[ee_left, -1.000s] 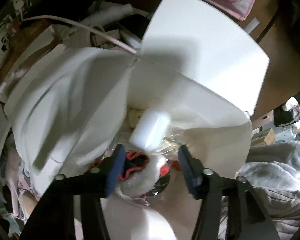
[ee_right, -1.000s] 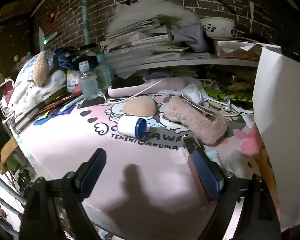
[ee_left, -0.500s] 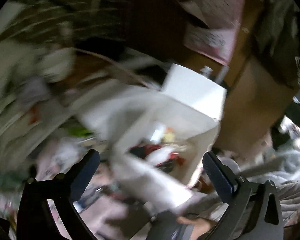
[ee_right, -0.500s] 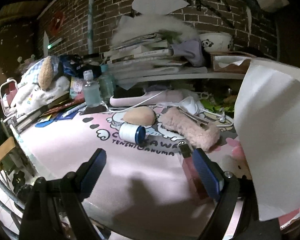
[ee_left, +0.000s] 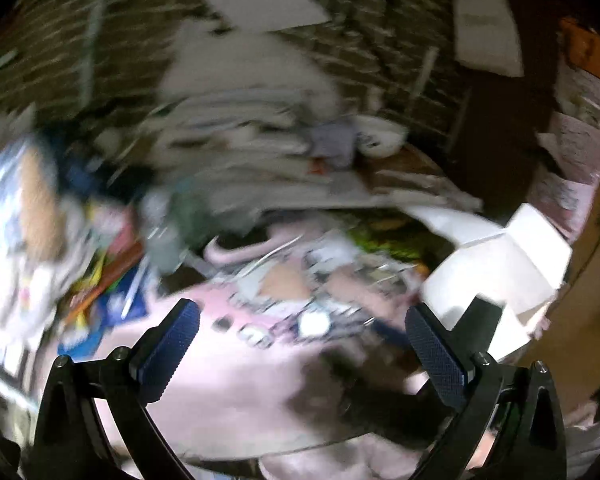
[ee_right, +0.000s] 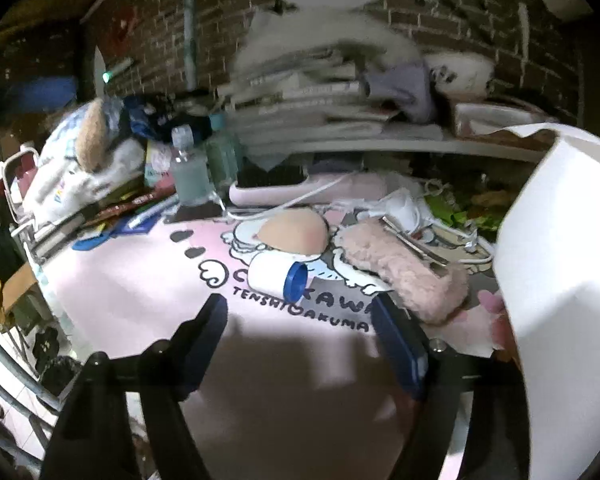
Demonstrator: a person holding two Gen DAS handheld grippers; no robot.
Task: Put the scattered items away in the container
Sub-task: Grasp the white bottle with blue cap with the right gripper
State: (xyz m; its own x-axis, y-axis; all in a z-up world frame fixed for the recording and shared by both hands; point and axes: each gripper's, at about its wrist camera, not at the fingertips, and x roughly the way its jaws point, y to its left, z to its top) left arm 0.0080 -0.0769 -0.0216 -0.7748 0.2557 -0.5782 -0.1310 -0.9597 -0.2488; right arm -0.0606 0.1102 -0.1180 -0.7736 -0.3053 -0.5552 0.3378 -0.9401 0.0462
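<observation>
Left wrist view is motion-blurred; right wrist view is mostly sharp.

Left gripper [ee_left: 302,344]: jaws wide apart, nothing between them, over the pink mat [ee_left: 228,392]. Only this view shows the white container [ee_left: 496,264] as a whole box, flaps up, at the right edge of the frame, sitting at the mat's right end. A small white blob on the mat at centre frame is probably the jar, too smeared to confirm.

Right gripper [ee_right: 300,324]: jaws closing, nothing between them, pads not touching anything. Just beyond the fingertips, centre frame, the white jar with blue cap [ee_right: 278,274] lies on its side on the mat, cap pointing lower right. Behind it and touching or nearly so, a beige dome-shaped puff [ee_right: 294,234]. Right of the jar, a fluffy pink pouch [ee_right: 404,272] lies diagonally with a metal clip [ee_right: 414,242] across its upper end. In this view the container is just a white wall [ee_right: 560,248] filling the right side.

Surface: pink cartoon-print mat [ee_right: 140,288] with black lettering, lit bright near the grippers with their shadows on it. Upper left of the mat: clear bottle [ee_right: 188,168], pens, packets, plush toy [ee_right: 92,140]. Pink device with white cable [ee_right: 300,194] along the back edge.

Room: dark brick wall [ee_right: 460,12], shelf stacked with books [ee_right: 312,92], paper sheets pinned up.
</observation>
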